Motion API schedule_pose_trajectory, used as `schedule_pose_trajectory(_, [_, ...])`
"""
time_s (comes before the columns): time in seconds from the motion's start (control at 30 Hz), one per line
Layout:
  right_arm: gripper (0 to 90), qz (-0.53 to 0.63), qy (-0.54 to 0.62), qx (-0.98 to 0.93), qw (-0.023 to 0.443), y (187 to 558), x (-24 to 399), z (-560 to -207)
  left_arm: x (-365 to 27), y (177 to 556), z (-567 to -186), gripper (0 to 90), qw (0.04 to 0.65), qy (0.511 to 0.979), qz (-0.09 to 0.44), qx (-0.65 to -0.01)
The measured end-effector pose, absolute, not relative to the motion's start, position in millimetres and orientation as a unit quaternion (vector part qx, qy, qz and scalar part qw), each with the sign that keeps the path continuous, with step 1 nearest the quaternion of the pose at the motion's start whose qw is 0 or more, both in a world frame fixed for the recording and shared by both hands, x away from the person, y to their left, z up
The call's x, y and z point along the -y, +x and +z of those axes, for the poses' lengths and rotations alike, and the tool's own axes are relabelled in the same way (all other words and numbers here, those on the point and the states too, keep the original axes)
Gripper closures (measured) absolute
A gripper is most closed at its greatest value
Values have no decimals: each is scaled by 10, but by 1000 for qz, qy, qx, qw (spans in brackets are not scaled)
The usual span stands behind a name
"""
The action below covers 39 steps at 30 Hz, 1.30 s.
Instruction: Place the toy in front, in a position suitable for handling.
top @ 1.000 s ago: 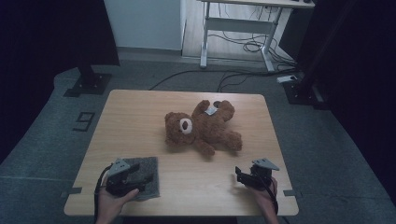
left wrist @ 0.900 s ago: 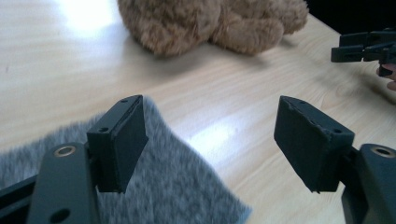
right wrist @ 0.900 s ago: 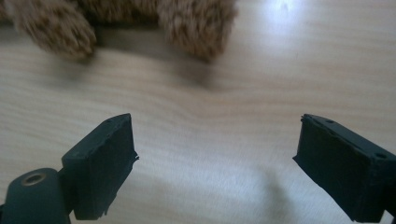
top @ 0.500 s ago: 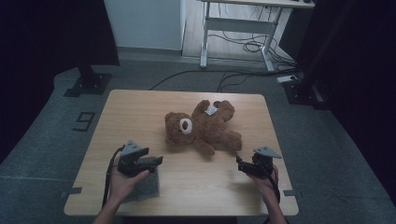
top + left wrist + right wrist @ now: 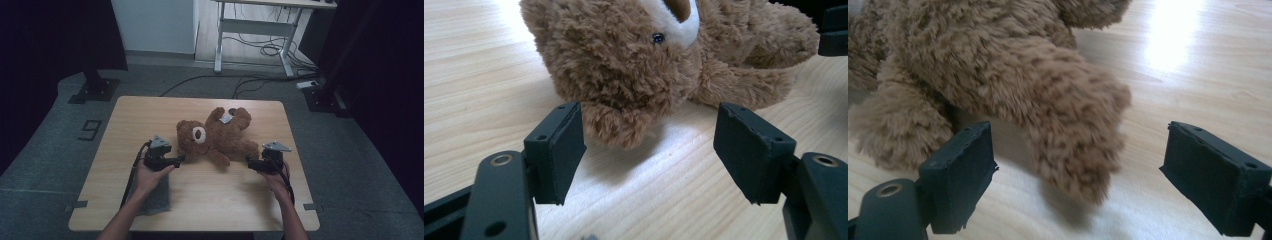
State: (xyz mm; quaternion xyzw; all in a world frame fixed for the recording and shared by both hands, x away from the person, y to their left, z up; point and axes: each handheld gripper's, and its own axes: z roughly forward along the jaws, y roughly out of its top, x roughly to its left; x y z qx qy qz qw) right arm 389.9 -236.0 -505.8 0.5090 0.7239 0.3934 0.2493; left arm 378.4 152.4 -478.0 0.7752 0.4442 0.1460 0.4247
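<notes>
**Two grippers close in on a soft teddy bear**

The brown teddy bear (image 5: 216, 136) lies on its back near the middle of the wooden worktop (image 5: 125, 115), with a small tag on its body. The left gripper (image 5: 175, 160) is at the bear's head side, and the right gripper (image 5: 250, 162) is at a leg. Both pairs of jaws stand wide open and hold nothing. In the left gripper view an ear (image 5: 616, 125) sits between the jaws; in the right gripper view a paw (image 5: 1073, 145) sits between them.

The bear looks light, plush and very soft, so it will probably squash and sag when lifted. I think a limb or the ear is a good place to hold, pinched deep enough.

A grey cloth (image 5: 157, 197) lies under the left forearm. The worktop is smooth light wood. Around it are grey carpet, dark curtains, a desk frame and cables.
</notes>
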Motion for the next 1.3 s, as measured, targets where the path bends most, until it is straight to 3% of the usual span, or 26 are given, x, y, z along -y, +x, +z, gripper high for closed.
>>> schedule_pose_trajectory(0.67, [116, 378, 506, -732, 257, 4234, 2229, -5158, -1321, 4157, -5098, 268, 406, 777, 151, -456])
schedule_pose_trajectory(0.77, [110, 379, 507, -733, 250, 4306, 2233, -5190, -1287, 4189, -5133, 299, 400, 779, 153, -457])
schedule_pose_trajectory(0.83, [129, 382, 508, -737, 231, 4372, 2232, -5238, -1251, 4217, -5155, 383, 399, 781, 151, -457])
schedule_pose_trajectory(0.93, [150, 386, 503, -741, 223, 4393, 2223, -5259, -1241, 4230, -5149, 429, 394, 784, 154, -454])
schedule_pose_trajectory(1.07, [303, 374, 486, -766, 194, 4426, 2159, -5351, -1255, 4240, -5144, 610, 391, 783, 159, -456])
schedule_pose_trajectory(1.1, [303, 374, 486, -766, 194, 4426, 2159, -5351, -1255, 4240, -5144, 631, 391, 783, 159, -456])
schedule_pose_trajectory(1.13, [431, 352, 474, -778, 212, 4413, 2110, -5396, -1252, 4233, -5129, 661, 390, 783, 158, -458])
schedule_pose_trajectory(1.17, [431, 352, 474, -778, 212, 4413, 2110, -5396, -1252, 4233, -5129, 677, 390, 783, 158, -458])
schedule_pose_trajectory(1.2, [516, 364, 481, -769, 211, 4397, 2114, -5387, -1255, 4227, -5120, 697, 392, 782, 156, -458])
schedule_pose_trajectory(1.3, [589, 379, 472, -765, 219, 4344, 2126, -5340, -1297, 4200, -5055, 740, 401, 780, 145, -458])
